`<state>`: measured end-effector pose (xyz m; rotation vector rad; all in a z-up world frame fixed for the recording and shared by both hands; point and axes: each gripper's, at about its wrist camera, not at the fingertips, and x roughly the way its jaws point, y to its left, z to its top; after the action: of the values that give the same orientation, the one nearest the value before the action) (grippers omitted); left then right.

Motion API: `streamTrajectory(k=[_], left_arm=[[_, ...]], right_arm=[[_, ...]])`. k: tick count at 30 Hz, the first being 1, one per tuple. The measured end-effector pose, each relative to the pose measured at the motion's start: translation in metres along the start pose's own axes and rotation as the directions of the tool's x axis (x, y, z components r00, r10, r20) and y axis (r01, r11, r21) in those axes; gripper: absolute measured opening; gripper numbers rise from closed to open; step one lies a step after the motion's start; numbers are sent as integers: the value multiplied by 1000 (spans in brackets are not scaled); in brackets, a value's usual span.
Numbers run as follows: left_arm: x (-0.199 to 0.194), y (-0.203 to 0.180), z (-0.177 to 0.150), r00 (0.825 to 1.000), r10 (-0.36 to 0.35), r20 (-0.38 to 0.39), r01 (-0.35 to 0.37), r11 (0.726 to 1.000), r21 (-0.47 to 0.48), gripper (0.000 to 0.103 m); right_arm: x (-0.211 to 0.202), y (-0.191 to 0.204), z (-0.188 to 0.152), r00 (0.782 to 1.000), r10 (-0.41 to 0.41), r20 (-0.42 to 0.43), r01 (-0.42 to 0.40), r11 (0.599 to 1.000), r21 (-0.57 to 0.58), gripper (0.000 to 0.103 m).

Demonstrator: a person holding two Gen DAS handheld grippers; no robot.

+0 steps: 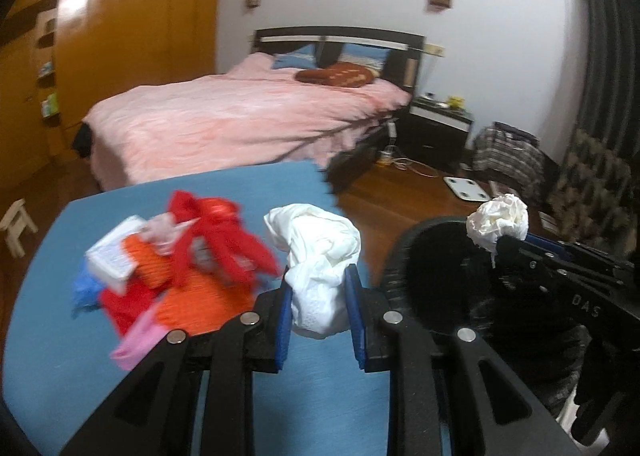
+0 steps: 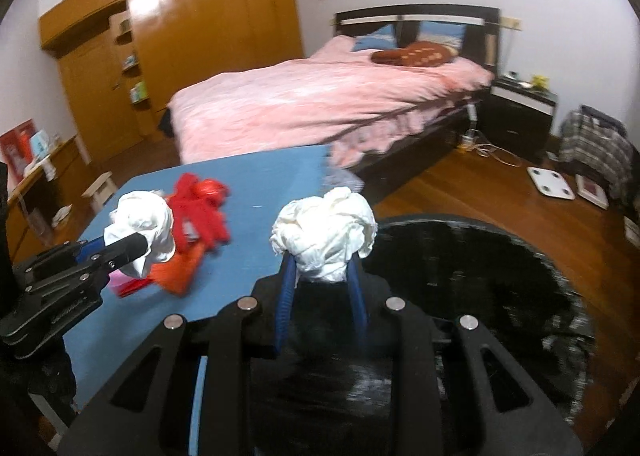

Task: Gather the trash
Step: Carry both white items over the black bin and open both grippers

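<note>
My left gripper (image 1: 320,288) is shut on a crumpled white tissue (image 1: 320,256) and holds it above the blue table (image 1: 248,183); it also shows in the right wrist view (image 2: 140,244). My right gripper (image 2: 322,268) is shut on a white paper ball (image 2: 324,232) at the edge of the black trash bin (image 2: 472,268). In the left wrist view that paper ball (image 1: 498,217) hangs over the bin (image 1: 432,256). A pile of red, orange and pink trash (image 1: 188,264) with a white box (image 1: 114,256) lies on the table to the left.
A bed with a pink cover (image 1: 240,119) stands behind the table. A dark nightstand (image 1: 436,131), a white scale (image 1: 466,187) and bags (image 1: 508,151) are on the wooden floor to the right. A wooden wardrobe (image 1: 120,35) and a small stool (image 1: 16,223) are at left.
</note>
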<state>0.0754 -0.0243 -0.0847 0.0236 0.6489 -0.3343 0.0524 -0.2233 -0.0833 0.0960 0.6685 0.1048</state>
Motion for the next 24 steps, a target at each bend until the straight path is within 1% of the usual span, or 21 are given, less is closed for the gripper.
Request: streamTrajectory(k=[4,10,13,14,15,16,17,18,19,20,21,22,23,24], left_arm=[[11,-30,5,998,-66,-4,66,998,26,25],[25,-75,11,988,-156,-15,156,985,70,25],[33,-91,13,979,-200,-28,201,976,80,27],[34,-95,14,976,-213,-32,215,973,84,35],[35,-96,14,975,-219,-33,221,972,86,41],[35,-97,13,975,-219,-29,220,972,85,53],[34,-95,13,976,-218,-24,219,972,81,57],[33,-93,13,976,-216,-23,217,973,77,58],[33,-90,12,978,-207,-22,208,975,74,61],[33,-87,12,981,-192,-18,193,979,69,67],[32,-80,12,984,-178,-11,178,982,60,69],[31,-75,13,986,-166,-5,166,985,52,74],[30,-68,13,988,-153,1,153,987,45,80],[27,-59,12,992,-123,15,122,992,34,83]], right_arm=[[-7,-31,-5,998,-66,-2,67,997,32,25],[-15,-70,-15,989,-148,-11,149,986,74,27],[-20,-85,-19,981,-195,-9,195,976,91,32],[-21,-89,-20,979,-204,-9,204,974,98,37],[-22,-93,-21,976,-217,-8,217,970,106,45],[-23,-97,-22,973,-232,-3,230,966,113,50],[-25,-99,-22,970,-242,2,240,964,118,58],[-26,-101,-23,968,-250,6,247,961,120,66],[-28,-102,-23,966,-257,10,254,960,121,70],[-28,-103,-23,964,-266,16,262,957,121,81],[-29,-103,-23,962,-271,22,267,956,123,87],[-29,-102,-23,962,-271,29,265,956,127,91],[-29,-101,-22,963,-269,34,262,956,130,92],[-28,-99,-21,963,-266,36,259,957,129,95]])
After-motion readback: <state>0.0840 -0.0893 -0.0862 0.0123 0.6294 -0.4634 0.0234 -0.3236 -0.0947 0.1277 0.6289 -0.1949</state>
